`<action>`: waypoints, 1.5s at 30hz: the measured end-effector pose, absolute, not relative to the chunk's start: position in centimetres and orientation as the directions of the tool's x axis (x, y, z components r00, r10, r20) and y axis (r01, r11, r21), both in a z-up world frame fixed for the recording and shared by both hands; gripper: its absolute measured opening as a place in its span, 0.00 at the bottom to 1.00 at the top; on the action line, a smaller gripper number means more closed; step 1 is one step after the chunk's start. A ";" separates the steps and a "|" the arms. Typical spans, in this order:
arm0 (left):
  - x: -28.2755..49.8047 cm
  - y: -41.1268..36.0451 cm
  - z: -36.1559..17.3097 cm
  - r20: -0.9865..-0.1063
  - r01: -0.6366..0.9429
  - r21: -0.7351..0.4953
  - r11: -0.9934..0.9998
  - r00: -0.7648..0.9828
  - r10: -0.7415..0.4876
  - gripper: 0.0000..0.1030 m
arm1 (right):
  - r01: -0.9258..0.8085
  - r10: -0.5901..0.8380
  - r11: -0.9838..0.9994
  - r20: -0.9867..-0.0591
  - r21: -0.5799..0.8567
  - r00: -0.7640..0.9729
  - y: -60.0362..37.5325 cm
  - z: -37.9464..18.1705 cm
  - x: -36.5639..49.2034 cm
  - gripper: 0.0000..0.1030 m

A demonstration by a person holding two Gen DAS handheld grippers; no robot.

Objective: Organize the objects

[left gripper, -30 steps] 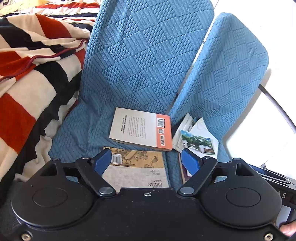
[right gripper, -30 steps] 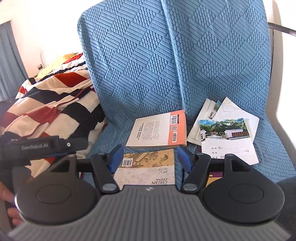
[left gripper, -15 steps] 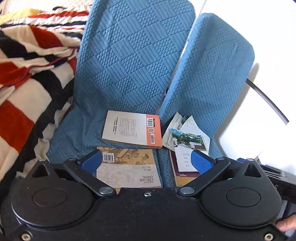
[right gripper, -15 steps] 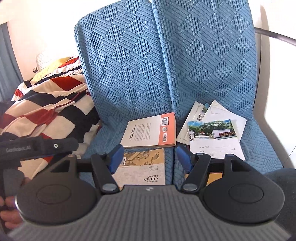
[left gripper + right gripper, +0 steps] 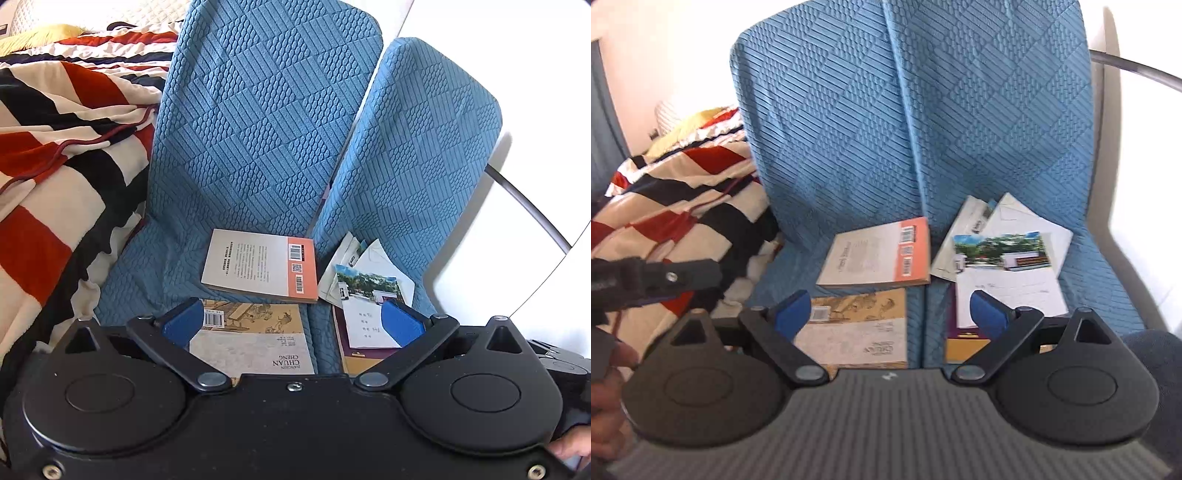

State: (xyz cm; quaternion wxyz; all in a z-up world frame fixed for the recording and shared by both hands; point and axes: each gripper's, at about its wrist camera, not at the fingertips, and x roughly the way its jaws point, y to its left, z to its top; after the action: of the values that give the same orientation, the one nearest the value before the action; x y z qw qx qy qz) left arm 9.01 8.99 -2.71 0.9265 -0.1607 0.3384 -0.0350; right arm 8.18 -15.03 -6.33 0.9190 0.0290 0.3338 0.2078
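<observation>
On the blue sofa seat [image 5: 155, 266] [image 5: 783, 273] lie several books and papers. A white book with an orange strip [image 5: 258, 266] [image 5: 875, 258] lies at the back of the left seat. A beige book with an old painting [image 5: 255, 339] [image 5: 860, 328] lies in front of it. On the right seat a white booklet with a photo [image 5: 369, 302] [image 5: 1008, 269] rests on other papers and a maroon and yellow book [image 5: 358, 358] [image 5: 960, 339]. My left gripper [image 5: 291, 325] and right gripper [image 5: 890, 314] are both open and empty, held above the near books.
A striped red, black and cream blanket [image 5: 55, 166] [image 5: 672, 206] lies left of the sofa. Two tall blue backrests [image 5: 266, 122] [image 5: 916, 110] rise behind the seats. A thin dark metal rail [image 5: 528, 206] [image 5: 1137, 68] runs at the right. The left gripper's body shows in the right wrist view [image 5: 653, 280].
Both grippers have pulled back and up from the sofa, so more of the backrests shows. The jaws of both have opened wider. The books have not moved.
</observation>
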 end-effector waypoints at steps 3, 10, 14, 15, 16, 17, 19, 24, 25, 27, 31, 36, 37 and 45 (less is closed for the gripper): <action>8.7 8.9 -2.3 -0.613 -0.045 -0.314 0.948 0.772 -0.166 0.99 | -0.340 0.383 0.921 -0.610 0.191 0.694 -15.6 -6.3 8.2 1.00; 8.7 8.6 -2.0 -0.608 -0.039 -0.307 0.951 0.777 -0.164 0.99 | -0.347 0.393 0.916 -0.615 0.199 0.684 -15.8 -6.1 8.2 1.00; 9.6 8.4 -3.2 -0.606 -0.025 -0.308 0.951 0.776 -0.176 0.99 | -0.360 0.409 0.909 -0.608 0.209 0.681 -15.8 -6.8 8.7 1.00; 9.9 8.4 -3.6 -0.607 -0.022 -0.307 0.951 0.775 -0.178 0.99 | -0.364 0.412 0.908 -0.609 0.208 0.678 -15.7 -7.0 8.9 1.00; 10.3 8.3 -4.1 -0.606 -0.020 -0.306 0.952 0.775 -0.179 0.99 | -0.368 0.416 0.906 -0.606 0.209 0.678 -15.6 -7.3 9.1 1.00; 10.7 8.3 -4.6 -0.605 -0.021 -0.307 0.951 0.776 -0.178 0.99 | -0.374 0.420 0.904 -0.604 0.208 0.678 -15.5 -7.7 9.3 1.00; 11.5 8.4 -5.6 -0.607 -0.019 -0.314 0.949 0.773 -0.186 0.99 | -0.385 0.428 0.899 -0.605 0.209 0.672 -15.3 -8.4 9.8 1.00; 13.4 8.3 -7.8 -0.597 -0.002 -0.288 0.958 0.782 -0.178 0.99 | -0.393 0.445 0.891 -0.604 0.226 0.662 -15.0 -10.0 11.4 1.00; 13.9 8.2 -8.2 -0.603 0.000 -0.279 0.960 0.778 -0.176 0.99 | -0.395 0.449 0.889 -0.602 0.230 0.660 -15.0 -10.2 11.8 1.00; 14.8 8.2 -8.9 -0.608 0.004 -0.276 0.961 0.773 -0.178 0.99 | -0.392 0.450 0.889 -0.604 0.235 0.658 -15.0 -10.6 12.5 1.00; 16.7 8.6 -10.8 -0.595 0.007 -0.295 0.956 0.781 -0.189 0.99 | -0.382 0.442 0.894 -0.606 0.235 0.661 -14.9 -11.7 13.9 1.00; 18.9 8.9 -13.4 -0.609 -0.006 -0.292 0.956 0.772 -0.181 0.99 | -0.388 0.442 0.892 -0.619 0.231 0.649 -14.9 -13.2 15.7 1.00; 19.3 8.9 -13.9 -0.613 -0.005 -0.299 0.954 0.767 -0.188 0.99 | -0.389 0.442 0.892 -0.622 0.230 0.646 -15.0 -13.5 16.0 1.00; 22.4 9.1 -16.7 -0.627 0.011 -0.357 0.934 0.738 -0.248 0.99 | -0.380 0.456 0.886 -0.651 0.266 0.607 -15.0 -15.5 18.5 0.96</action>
State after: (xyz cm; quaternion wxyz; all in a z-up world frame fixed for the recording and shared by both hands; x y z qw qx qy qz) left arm 22.39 9.14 -16.67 0.9171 -0.1672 0.3548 -0.0706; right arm 18.55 -14.97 -15.48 0.8950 0.0504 0.3766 0.2338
